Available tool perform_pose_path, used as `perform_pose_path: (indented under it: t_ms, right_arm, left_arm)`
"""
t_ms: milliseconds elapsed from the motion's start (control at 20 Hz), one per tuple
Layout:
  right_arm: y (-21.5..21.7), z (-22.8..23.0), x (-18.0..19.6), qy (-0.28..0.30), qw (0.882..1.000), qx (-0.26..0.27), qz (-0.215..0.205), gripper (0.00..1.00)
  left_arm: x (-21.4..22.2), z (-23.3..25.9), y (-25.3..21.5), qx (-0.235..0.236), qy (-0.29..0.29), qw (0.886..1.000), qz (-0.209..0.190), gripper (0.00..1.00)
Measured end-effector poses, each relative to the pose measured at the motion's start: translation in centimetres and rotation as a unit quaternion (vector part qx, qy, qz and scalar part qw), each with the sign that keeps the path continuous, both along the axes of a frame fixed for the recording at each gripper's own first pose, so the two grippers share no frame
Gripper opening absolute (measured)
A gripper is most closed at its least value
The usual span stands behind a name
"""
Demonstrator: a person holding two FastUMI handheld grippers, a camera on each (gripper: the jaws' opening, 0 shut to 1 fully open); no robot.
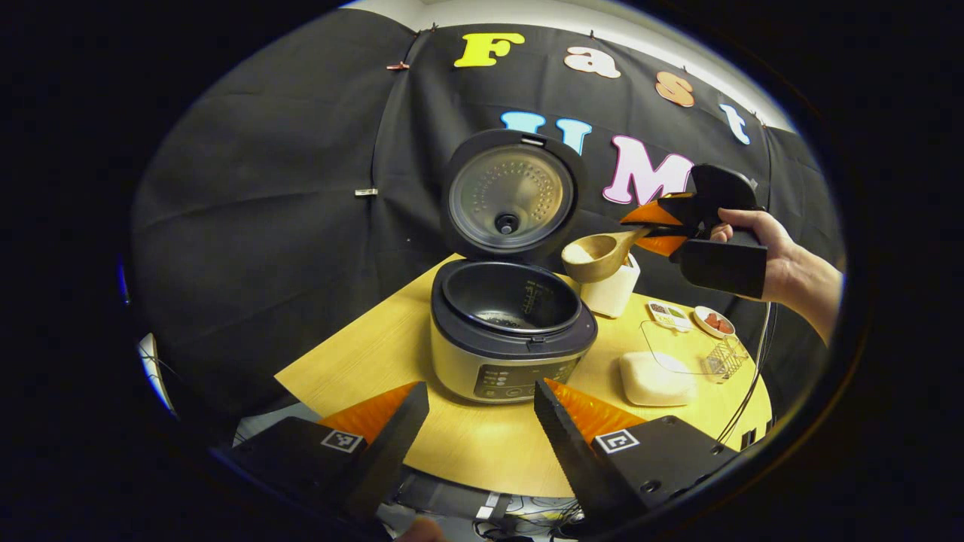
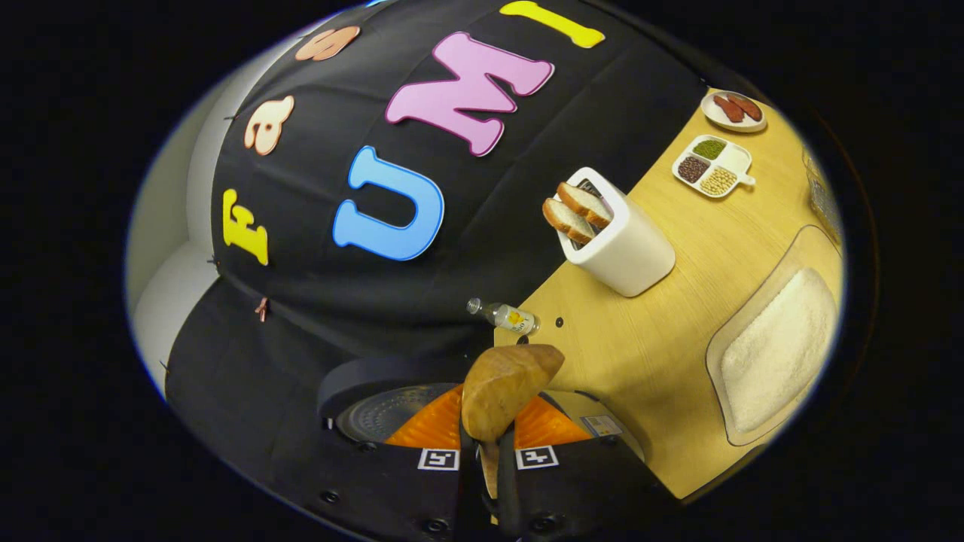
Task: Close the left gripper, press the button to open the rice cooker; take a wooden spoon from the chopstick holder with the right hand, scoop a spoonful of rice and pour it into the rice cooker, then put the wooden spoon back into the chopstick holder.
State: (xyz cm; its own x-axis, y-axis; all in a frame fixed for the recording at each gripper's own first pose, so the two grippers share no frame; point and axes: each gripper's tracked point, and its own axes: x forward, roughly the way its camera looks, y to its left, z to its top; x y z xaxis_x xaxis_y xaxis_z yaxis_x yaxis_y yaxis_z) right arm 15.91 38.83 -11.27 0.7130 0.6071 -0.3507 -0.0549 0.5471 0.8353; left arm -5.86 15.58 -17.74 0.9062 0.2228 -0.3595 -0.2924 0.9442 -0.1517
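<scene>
Above the cooker (image 1: 512,331), just right of its open pot, you hold the spoon (image 1: 599,256) in your right gripper (image 1: 659,226), fingers clamped on the handle, bowl facing the lid (image 1: 508,196). Your left gripper (image 1: 482,421) sits low at the near table edge, fingers apart, gripping nothing.

Biggest risk, as I judge it: the bowl is beside the rim, not over the pot. Tip it now and rice would land on the cooker's shoulder or the table (image 1: 467,452). Move further over the opening first. Next, the upright lid stands close behind; a wide swing of the spoon could knock it. Last, the handle is thin between the fingers, so a fast roll of the wrist may let it twist and spill early.

Containers, largest down:
- Cooker pot: open, dark inside, with something pale at the bottom; I cannot tell how much.
- Rice tray (image 2: 776,346): clear, holding a flat bed of white rice.
- Holder (image 2: 621,241): white, behind the cooker, with two wooden pieces sticking out; the spoon goes back here.
- Divided dish (image 2: 714,165): three kinds of beans or grains.
- Small plate (image 2: 734,111): reddish slices.
- Spoon bowl: a little pale rice shows in the left gripper view.
</scene>
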Motion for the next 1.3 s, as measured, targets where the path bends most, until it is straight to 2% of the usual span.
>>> perform_pose_path:
  t_ms: [150,250,500,850,1000,1050,1150,1200,1250,1300]
  right_arm:
    - [2.5,-0.4,-0.2,-0.043,0.997,-0.051,0.029,0.12]
    - [3.9,-0.2,-0.4,-0.089,0.991,-0.09,0.048,0.12]
    - [7.1,-1.2,-1.6,-0.193,0.956,-0.192,0.114,0.12]
    - [9.8,-1.4,-3.2,-0.268,0.917,-0.237,0.174,0.12]
    - [10.6,-1.3,-4.2,-0.313,0.89,-0.262,0.202,0.12]
    - [11.0,-1.1,-4.7,-0.335,0.876,-0.273,0.213,0.12]
    - [12.3,-0.7,-6.0,-0.387,0.837,-0.295,0.249,0.12]
    - [12.5,-0.9,-6.7,-0.406,0.821,-0.301,0.265,0.12]
    - [12.6,-1.0,-7.2,-0.416,0.812,-0.303,0.276,0.12]
    - [12.7,-1.4,-7.2,-0.417,0.809,-0.301,0.285,0.12]
  left_arm:
    - [0.0,-1.1,0.5,-0.012,0.01,1.0,0.006,0.96]
    - [0.2,-1.1,0.6,-0.013,0.01,1.0,0.004,0.96]
    - [0.7,-0.4,0.6,-0.022,0.004,1.0,0.001,0.96]
    - [0.7,0.5,0.5,-0.018,-0.007,1.0,0.0,0.96]
    - [0.6,0.5,0.7,-0.018,-0.005,1.0,0.003,0.96]
    - [0.5,0.3,0.6,-0.017,-0.002,1.0,0.004,0.96]
    - [0.4,0.4,0.7,-0.015,-0.004,1.0,0.005,0.93]
    - [0.4,0.5,0.7,-0.015,-0.005,1.0,0.006,0.96]
    - [0.4,0.5,0.7,-0.015,-0.007,1.0,0.006,0.96]
    - [0.4,0.6,0.8,-0.015,-0.009,1.0,0.007,0.96]
